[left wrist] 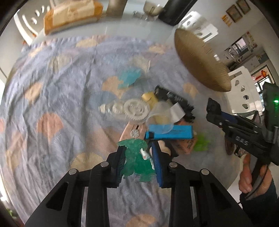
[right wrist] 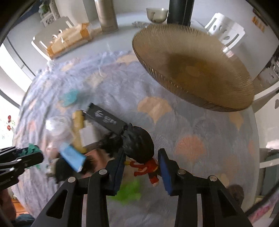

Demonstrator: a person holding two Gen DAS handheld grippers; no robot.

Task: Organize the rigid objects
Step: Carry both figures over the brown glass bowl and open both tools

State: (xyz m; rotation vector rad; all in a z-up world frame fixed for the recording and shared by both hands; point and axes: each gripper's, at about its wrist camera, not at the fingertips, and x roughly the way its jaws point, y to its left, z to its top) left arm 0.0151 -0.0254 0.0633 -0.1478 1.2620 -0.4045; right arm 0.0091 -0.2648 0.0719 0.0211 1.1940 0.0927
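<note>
My left gripper (left wrist: 137,153) is shut on a translucent green figure (left wrist: 136,164) and holds it above the patterned cloth (left wrist: 61,97). Beyond it lies a pile: white gears (left wrist: 135,110), a blue box (left wrist: 174,132), a yellow block (left wrist: 151,99) and a black box (left wrist: 171,96). My right gripper (right wrist: 142,160) is shut on a black-haired figurine in red (right wrist: 139,148), its pads against the head and shoulder. A ribbed brown glass bowl (right wrist: 191,69) stands at the far right. The left gripper (right wrist: 26,157) shows at the left edge of the right wrist view.
A light-blue translucent piece (left wrist: 129,76) and a bright green piece (right wrist: 129,192) lie on the cloth. At the table's back stand a cardboard box (right wrist: 69,40), a metal cylinder (right wrist: 106,15), a cup (right wrist: 157,14) and a dark cylinder (right wrist: 179,10). White chairs (right wrist: 225,26) ring the table.
</note>
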